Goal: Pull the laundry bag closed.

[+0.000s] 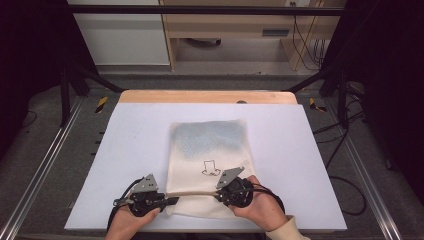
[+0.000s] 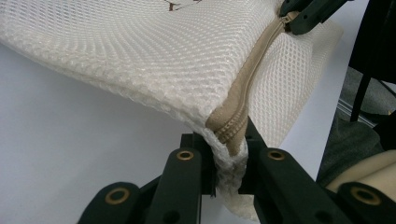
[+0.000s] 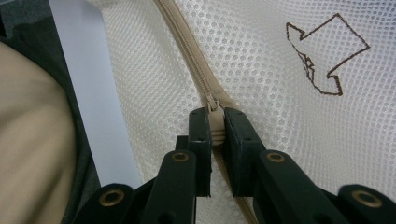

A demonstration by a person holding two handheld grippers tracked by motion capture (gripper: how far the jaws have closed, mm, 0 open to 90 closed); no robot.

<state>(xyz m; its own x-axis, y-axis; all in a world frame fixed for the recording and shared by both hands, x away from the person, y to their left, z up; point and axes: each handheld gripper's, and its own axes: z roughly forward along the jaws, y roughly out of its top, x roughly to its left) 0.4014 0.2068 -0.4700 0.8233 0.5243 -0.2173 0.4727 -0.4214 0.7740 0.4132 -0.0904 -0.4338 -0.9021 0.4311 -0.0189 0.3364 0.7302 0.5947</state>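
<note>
Here, bag: a cream mesh bag lies flat on the white table, near the middle and toward the person's edge, long side running away from the person.
Bag contents: a grey-blue patch shows through the mesh at the far end; what it is cannot be told.
Print: a small brown outline figure sits on the mesh just beyond the zipper.
Zipper: a tan zipper runs across the near end of the bag, stretched between the two grippers and raised slightly off the table.
Slider: the zipper slider sits right at the tips of the right gripper's jaws.
Right gripper: the right gripper is at the right end of the zipper, jaws nearly closed on the tan pull piece below the slider.
Left gripper: the left gripper is at the bag's near left corner, jaws pinched tight on the mesh edge and the zipper's end, lifting that corner.
Hands: the left hand and right hand come in from the near edge, each wrapped around its gripper.
Sleeve: a beige sleeve covers the right wrist.
</note>
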